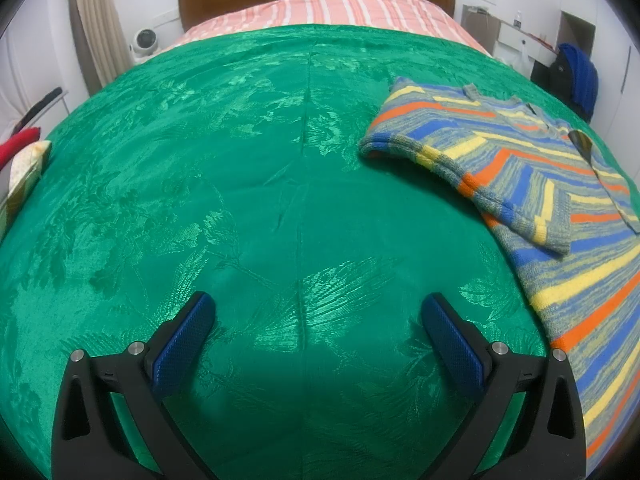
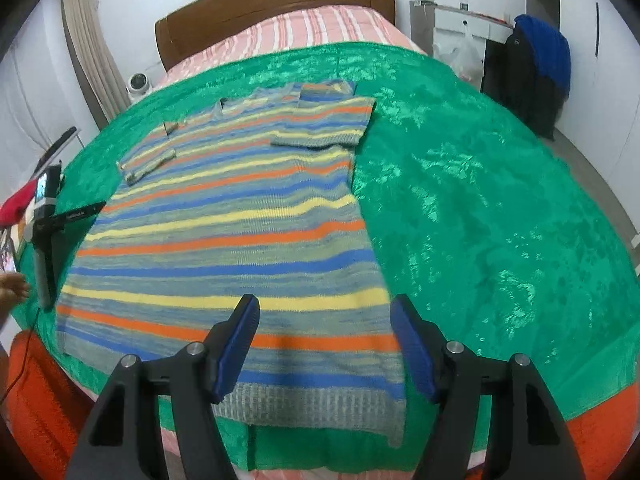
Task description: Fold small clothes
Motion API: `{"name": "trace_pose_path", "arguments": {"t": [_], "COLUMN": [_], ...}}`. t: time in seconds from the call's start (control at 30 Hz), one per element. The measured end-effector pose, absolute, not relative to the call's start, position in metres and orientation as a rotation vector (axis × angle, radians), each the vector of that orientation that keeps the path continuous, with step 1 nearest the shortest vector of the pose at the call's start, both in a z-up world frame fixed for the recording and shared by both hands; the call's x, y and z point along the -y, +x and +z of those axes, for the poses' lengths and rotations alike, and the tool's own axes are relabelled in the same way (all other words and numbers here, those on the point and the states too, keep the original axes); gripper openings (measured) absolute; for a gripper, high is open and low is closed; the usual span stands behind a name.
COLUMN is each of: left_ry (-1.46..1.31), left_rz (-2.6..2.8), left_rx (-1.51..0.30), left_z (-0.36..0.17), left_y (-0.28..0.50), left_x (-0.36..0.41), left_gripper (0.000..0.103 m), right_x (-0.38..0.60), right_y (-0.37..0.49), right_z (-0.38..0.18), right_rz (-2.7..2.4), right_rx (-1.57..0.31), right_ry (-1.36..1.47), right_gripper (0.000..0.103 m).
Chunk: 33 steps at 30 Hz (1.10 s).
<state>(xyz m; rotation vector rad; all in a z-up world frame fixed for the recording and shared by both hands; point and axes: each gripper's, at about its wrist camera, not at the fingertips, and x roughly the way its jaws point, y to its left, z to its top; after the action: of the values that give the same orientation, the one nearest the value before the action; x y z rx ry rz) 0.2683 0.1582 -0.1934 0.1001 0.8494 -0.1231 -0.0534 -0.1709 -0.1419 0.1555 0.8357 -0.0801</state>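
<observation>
A striped sweater [image 2: 240, 216] in blue, yellow, orange and grey lies spread flat on a green bedspread [image 2: 480, 200] that covers the near part of a bed, with both short sleeves folded in over the chest. Its ribbed grey hem lies nearest, at the near edge of the bed, and its neck points toward the far wooden headboard [image 2: 272, 4].

The right claw [image 2: 325, 308] hangs wide open with nothing between its blue pads. It sits over the near right corner of the sweater: the left pad [image 2: 236, 344] is above the striped body near the hem, and the right pad [image 2: 412, 348] is just past the sweater's right side edge, over green cloth. Whether either pad touches the fabric cannot be told.

The left claw [image 1: 318, 304] is also spread wide and holds nothing. Only bare bedspread [image 1: 240, 160] lies between and ahead of its pads. In this view the sweater [image 1: 540, 184] lies off to the right and farther away, well apart from the left pad and near the right one, with one folded sleeve cuff reaching toward the middle of the bed.

Beyond the green cloth a pink striped sheet [image 1: 332, 10] runs to the headboard.
</observation>
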Motion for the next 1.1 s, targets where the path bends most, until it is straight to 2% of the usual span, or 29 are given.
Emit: {"name": "trace_pose_path", "arguments": {"t": [0.3, 0.63, 0.8, 0.93, 1.03, 1.1], "left_ry": [0.101, 0.086, 0.037, 0.001, -0.01, -0.007], "left_rz": [-0.121, -0.098, -0.03, 0.012, 0.04, 0.042], "left_rx": [-0.846, -0.857, -0.973, -0.895, -0.848, -0.788], "left_z": [-0.194, -0.194, -0.18, -0.178, -0.194, -0.197], "left_y": [0.268, 0.266, 0.252, 0.21, 0.192, 0.184], "left_x": [-0.157, -0.157, -0.158, -0.17, -0.177, -0.177], "left_gripper": [0.103, 0.103, 0.102, 0.103, 0.103, 0.103], "right_x": [0.192, 0.189, 0.193, 0.184, 0.167, 0.159], "right_y": [-0.07, -0.057, -0.002, 0.066, 0.118, 0.14], "right_z": [-0.135, -0.115, -0.093, -0.101, -0.127, -0.14], "right_rz": [-0.098, 0.028, 0.129, 0.232, 0.298, 0.318], "right_rx": [-0.775, -0.739, -0.743, -0.813, -0.889, -0.912], "right_ry": [0.194, 0.07, -0.074, -0.243, -0.352, -0.402], "right_gripper": [0.067, 0.067, 0.068, 0.067, 0.058, 0.056]}}
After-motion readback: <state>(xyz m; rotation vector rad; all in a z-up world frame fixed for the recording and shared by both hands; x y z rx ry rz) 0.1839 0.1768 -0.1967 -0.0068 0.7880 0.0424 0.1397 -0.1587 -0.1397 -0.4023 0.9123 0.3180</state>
